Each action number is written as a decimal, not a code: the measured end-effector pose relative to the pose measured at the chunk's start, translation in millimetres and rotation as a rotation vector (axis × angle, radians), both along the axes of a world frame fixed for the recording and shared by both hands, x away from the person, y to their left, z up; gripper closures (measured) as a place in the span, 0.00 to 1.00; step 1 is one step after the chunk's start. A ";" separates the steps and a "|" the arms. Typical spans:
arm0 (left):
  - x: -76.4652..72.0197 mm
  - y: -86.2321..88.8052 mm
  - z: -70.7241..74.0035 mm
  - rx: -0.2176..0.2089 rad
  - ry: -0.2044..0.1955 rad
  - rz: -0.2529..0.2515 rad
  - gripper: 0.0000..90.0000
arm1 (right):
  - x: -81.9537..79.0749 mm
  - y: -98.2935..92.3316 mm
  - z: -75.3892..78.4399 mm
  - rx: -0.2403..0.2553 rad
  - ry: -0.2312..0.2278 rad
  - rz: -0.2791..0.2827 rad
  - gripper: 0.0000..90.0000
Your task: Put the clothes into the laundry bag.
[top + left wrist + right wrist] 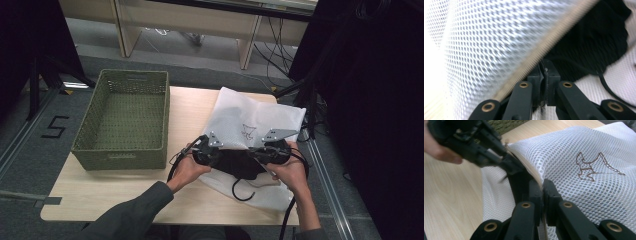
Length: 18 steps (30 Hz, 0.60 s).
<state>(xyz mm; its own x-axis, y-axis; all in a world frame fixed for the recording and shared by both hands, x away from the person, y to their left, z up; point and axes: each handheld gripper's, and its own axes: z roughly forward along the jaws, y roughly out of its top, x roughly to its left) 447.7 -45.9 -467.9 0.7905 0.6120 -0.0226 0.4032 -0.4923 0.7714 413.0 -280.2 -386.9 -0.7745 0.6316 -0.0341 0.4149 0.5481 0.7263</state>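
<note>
Pale wooden tabletop [125, 192] carries our work: the left hand-held gripper [209, 150] and right hand-held gripper [274, 149] both clamp the zipper edge of the white mesh bag [252, 122], black garment [239, 165] inside, beside the green basket [125, 120].

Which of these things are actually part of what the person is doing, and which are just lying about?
In use:
- white mesh laundry bag with beige zipper edge
- black garment at the bag's mouth
- left gripper, shut on the bag's edge
- right gripper, shut on the bag's edge

Lying about:
- green woven rectangular basket
- light wooden table
</note>
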 end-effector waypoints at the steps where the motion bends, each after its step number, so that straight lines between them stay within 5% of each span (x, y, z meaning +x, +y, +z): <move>1: 1.2 -0.4 -3.3 0.015 0.018 -0.004 0.93 | 0.1 -0.1 -0.3 0.000 0.001 0.002 0.97; 6: -3.7 7.1 -8.3 0.030 0.075 -0.002 0.74 | 0.3 -0.7 -1.1 0.001 0.004 0.001 0.97; 11: -10.8 14.9 1.5 0.039 0.075 -0.012 0.57 | 0.3 -0.1 -1.0 -0.002 -0.001 0.005 0.97; 18: -22.9 30.6 0.5 0.138 0.097 -0.036 0.57 | -0.1 1.1 -0.7 -0.005 -0.002 0.005 0.97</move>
<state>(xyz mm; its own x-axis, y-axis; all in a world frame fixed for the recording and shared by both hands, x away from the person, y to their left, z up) 424.8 -15.3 -467.4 0.8105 0.5855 -0.0172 0.4522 -0.6067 0.6538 412.9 -279.0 -387.6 -0.7778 0.6274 -0.0388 0.4108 0.5541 0.7241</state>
